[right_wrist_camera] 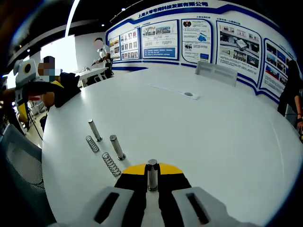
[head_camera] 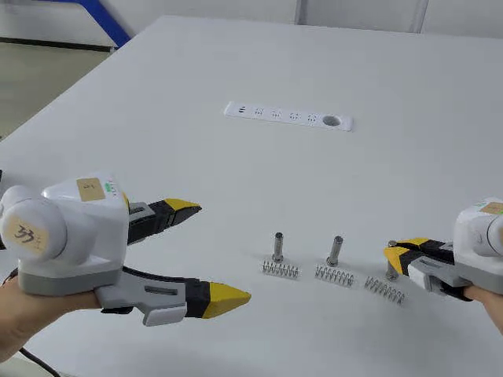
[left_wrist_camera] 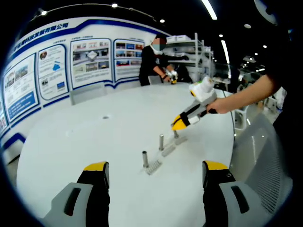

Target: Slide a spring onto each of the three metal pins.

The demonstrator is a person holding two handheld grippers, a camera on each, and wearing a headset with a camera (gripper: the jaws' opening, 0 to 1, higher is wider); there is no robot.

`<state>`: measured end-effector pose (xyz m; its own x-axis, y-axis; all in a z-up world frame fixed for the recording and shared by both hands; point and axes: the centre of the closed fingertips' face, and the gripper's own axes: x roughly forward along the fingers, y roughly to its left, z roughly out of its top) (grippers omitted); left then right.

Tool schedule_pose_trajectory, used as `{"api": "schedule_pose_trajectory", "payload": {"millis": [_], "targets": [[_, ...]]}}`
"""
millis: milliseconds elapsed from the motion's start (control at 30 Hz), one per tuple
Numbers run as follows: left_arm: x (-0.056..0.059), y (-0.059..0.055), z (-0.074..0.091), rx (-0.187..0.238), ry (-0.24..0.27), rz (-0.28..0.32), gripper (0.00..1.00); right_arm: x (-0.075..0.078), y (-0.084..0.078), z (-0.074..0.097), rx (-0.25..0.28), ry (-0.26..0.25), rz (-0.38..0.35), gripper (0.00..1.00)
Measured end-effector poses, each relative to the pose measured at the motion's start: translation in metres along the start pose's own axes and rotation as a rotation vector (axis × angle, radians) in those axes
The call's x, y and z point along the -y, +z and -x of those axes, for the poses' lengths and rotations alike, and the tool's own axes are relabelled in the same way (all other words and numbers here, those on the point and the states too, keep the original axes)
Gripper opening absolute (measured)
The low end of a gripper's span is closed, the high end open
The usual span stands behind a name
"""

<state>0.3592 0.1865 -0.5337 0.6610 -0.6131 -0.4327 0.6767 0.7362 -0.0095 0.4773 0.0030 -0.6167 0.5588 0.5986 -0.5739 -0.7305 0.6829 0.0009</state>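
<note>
Three short metal pins stand in a row on the white table [head_camera: 236, 165]: the left pin [head_camera: 278, 246], the middle pin [head_camera: 335, 250] and the right pin [head_camera: 391, 272]. A spring lies flat in front of each: left spring [head_camera: 280, 270], middle spring [head_camera: 335, 276], right spring [head_camera: 384, 290]. My right gripper [head_camera: 399, 253] is shut on the right pin [right_wrist_camera: 152, 177], its yellow tips [right_wrist_camera: 137, 169] closed around it. The other two pins [right_wrist_camera: 94, 130] [right_wrist_camera: 117, 147] stand beyond, with springs [right_wrist_camera: 92, 144] [right_wrist_camera: 111, 164] beside them. My left gripper [head_camera: 206, 251] is held wide open to the left of the row, nothing between its jaws.
A white power strip [head_camera: 288, 115] is set flush in the table further back. Another person [left_wrist_camera: 154, 61] works at the table's far side. A chair [right_wrist_camera: 215, 71] stands at the far edge.
</note>
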Motion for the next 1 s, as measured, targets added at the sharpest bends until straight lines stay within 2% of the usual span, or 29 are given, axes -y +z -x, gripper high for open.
{"api": "schedule_pose_trajectory", "payload": {"millis": [100, 267, 500, 633, 733, 800, 867, 1000], "targets": [[0.001, 0.0, 0.0, -0.004, 0.001, -0.001, 0.82, -0.001, -0.001, 0.004, 0.035, 0.006, 0.02, 0.09], [0.002, 0.001, -0.003, -0.006, 0.001, 0.0, 0.82, 0.004, -0.005, 0.009, 0.064, 0.002, -0.014, 0.09], [0.008, 0.005, -0.007, -0.012, -0.007, -0.009, 0.82, 0.005, -0.007, 0.011, 0.071, 0.007, 0.002, 0.09], [0.008, 0.009, -0.01, -0.009, -0.004, -0.012, 0.82, 0.005, -0.007, 0.01, 0.058, 0.016, 0.017, 0.09], [0.009, 0.012, -0.01, -0.003, -0.006, -0.015, 0.82, 0.006, -0.005, 0.012, 0.058, 0.023, -0.016, 0.1], [0.009, 0.014, -0.01, 0.0, -0.004, -0.014, 0.82, 0.007, 0.01, 0.022, 0.121, 0.021, -0.074, 0.13], [0.008, 0.013, -0.009, -0.005, -0.001, -0.018, 0.82, 0.01, 0.019, 0.033, 0.157, 0.028, -0.109, 0.17], [0.009, 0.008, -0.01, -0.016, -0.004, -0.014, 0.82, 0.015, 0.009, 0.044, 0.133, 0.037, -0.103, 0.18]]}}
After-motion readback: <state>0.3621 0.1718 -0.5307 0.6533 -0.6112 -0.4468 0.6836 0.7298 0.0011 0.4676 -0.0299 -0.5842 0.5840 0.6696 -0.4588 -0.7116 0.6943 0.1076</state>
